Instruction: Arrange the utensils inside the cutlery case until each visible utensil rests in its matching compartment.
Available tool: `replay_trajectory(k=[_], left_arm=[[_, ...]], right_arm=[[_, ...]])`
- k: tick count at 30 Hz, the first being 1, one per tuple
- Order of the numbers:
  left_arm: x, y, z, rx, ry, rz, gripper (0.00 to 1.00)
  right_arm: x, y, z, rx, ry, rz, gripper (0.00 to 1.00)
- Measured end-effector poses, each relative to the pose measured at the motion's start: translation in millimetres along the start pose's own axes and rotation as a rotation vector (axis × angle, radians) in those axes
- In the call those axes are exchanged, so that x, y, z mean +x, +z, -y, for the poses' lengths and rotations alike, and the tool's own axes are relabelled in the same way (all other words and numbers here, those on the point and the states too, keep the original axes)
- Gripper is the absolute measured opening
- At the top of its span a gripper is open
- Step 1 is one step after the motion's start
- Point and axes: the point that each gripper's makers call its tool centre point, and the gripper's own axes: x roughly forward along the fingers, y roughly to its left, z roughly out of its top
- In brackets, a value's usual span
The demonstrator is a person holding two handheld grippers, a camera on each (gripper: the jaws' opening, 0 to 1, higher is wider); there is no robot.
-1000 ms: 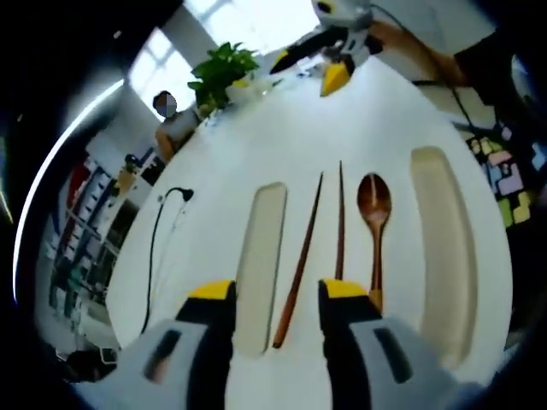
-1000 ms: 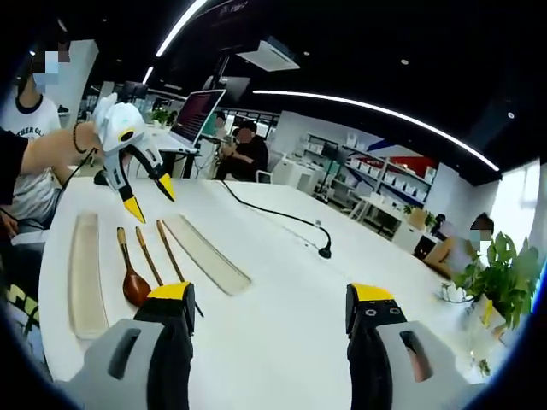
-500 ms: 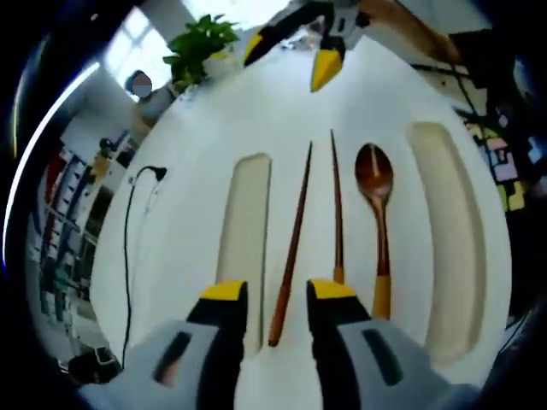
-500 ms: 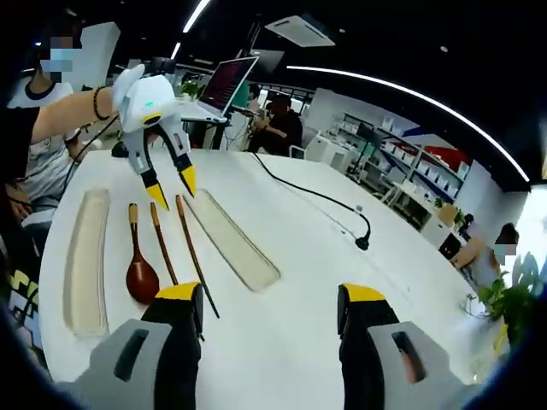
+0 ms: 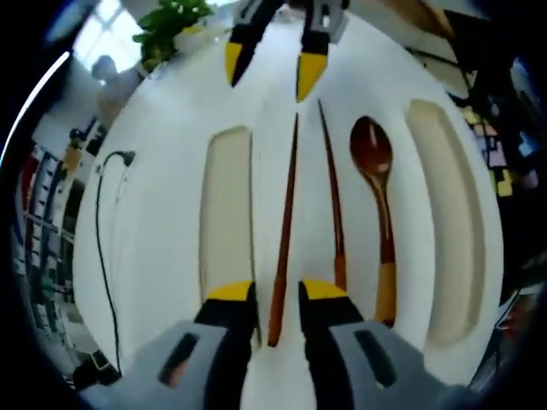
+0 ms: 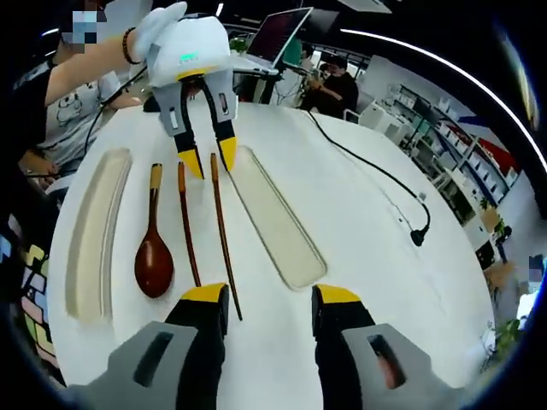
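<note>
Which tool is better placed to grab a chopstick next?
Probably the left tool: its open jaws straddle the thick end of one chopstick. The right tool hovers by the thin tips, off-centre.

On the white tabletop (image 5: 171, 196) I count two slim dark-brown wooden chopsticks, one (image 5: 283, 239) and the other (image 5: 333, 205), lying side by side. There is one reddish-brown wooden spoon with a pale handle end (image 5: 380, 213). I also count two long beige tray-shaped case halves, one (image 5: 226, 213) on one side of the utensils and one (image 5: 446, 222) on the other.
</note>
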Motion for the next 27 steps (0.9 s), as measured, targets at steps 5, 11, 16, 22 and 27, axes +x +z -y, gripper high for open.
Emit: replay_trajectory(k=[5, 11, 16, 22, 27], left_arm=[[4, -4.0, 0.2, 0.001, -0.027, -0.031, 0.20], [4, -3.3, -0.2, -0.024, -0.063, -0.044, 0.18], [5, -3.5, 1.5, -0.019, -0.075, -0.051, 0.16], [4, -4.2, 5.4, -0.034, -0.106, -0.075, 0.13], [6, -4.9, 7.8, -0.121, -0.162, -0.094, 0.07]], right_arm=[[14, -7.1, -17, 0.038, 0.113, -0.085, 0.28], [27, -8.2, -21, 0.040, 0.159, -0.137, 0.23], [29, -4.7, -36, 0.026, 0.238, -0.153, 0.20], [34, -9.8, -39, 0.039, 0.271, -0.199, 0.13], [33, -10.1, -37, 0.012, 0.261, -0.233, 0.10]])
